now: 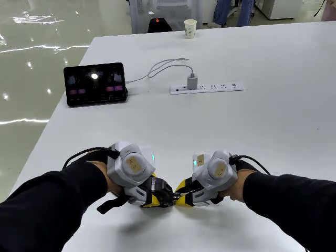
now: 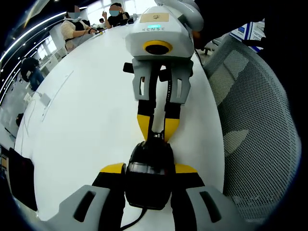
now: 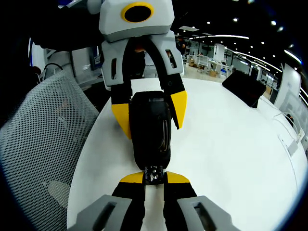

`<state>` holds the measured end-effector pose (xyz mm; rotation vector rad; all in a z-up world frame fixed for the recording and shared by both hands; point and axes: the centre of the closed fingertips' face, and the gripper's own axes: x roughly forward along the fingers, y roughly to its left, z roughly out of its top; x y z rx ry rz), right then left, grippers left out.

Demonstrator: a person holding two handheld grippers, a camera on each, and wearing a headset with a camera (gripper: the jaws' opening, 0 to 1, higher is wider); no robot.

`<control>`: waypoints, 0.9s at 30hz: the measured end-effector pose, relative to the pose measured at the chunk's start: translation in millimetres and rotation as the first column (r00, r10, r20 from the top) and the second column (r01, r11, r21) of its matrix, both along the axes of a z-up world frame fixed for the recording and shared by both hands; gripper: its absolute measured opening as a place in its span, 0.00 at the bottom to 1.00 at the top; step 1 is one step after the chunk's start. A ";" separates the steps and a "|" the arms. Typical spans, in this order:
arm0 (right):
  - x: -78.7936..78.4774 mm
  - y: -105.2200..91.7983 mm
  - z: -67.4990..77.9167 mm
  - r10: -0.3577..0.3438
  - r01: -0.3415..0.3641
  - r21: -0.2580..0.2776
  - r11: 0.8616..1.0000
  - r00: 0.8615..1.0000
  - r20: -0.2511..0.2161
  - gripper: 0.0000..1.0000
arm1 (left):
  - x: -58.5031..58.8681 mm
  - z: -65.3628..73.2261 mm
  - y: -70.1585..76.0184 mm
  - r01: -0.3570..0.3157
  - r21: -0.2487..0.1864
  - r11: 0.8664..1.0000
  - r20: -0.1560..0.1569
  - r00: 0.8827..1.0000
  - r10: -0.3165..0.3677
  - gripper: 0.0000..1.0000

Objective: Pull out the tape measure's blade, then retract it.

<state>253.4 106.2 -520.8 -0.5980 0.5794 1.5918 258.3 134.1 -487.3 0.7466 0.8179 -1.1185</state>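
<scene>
Left gripper [image 2: 149, 169]: jaws part-open, yellow tips clamped on either flank of the tape measure [image 2: 149, 180]; black case seated between them, held just above the desk [image 2: 86, 120]. Right gripper [image 3: 154, 178]: jaws drawn nearly together, pinching the end hook [image 3: 154, 172] of the blade; the hook sits right at the mouth of the case, and almost no blade shows between case and jaws.

Right gripper view: left gripper comes in from the top, yellow tips flanking the case. Left gripper view: right gripper comes in from the top, narrow yellow tips meeting just beyond the case's nose; green light strip on its white housing, with a line of grey lettering below it too small to read for certain. No brand or marking legible on the case.

Head view: the two grippers meet nose to nose at the near edge of the desk, tape measure [image 1: 161, 193] between them; dark sleeves on both arms.

Further out on the desk: tablet [image 1: 95, 84] with lit screen, far left; white power strip [image 1: 207, 87] with a charger [image 1: 192, 82] plugged in, white cable [image 1: 160, 66] looping toward the tablet; paper cup [image 1: 190, 28] at the far edge. Grey mesh chair [image 2: 260, 120] beside the desk.
</scene>
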 end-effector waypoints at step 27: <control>-4.9 -9.3 -1.1 0.023 -0.023 -0.053 0.998 1.000 -0.005 0.10 | -2.7 0.1 -0.3 -0.004 -0.011 1.000 -0.001 1.000 0.004 0.30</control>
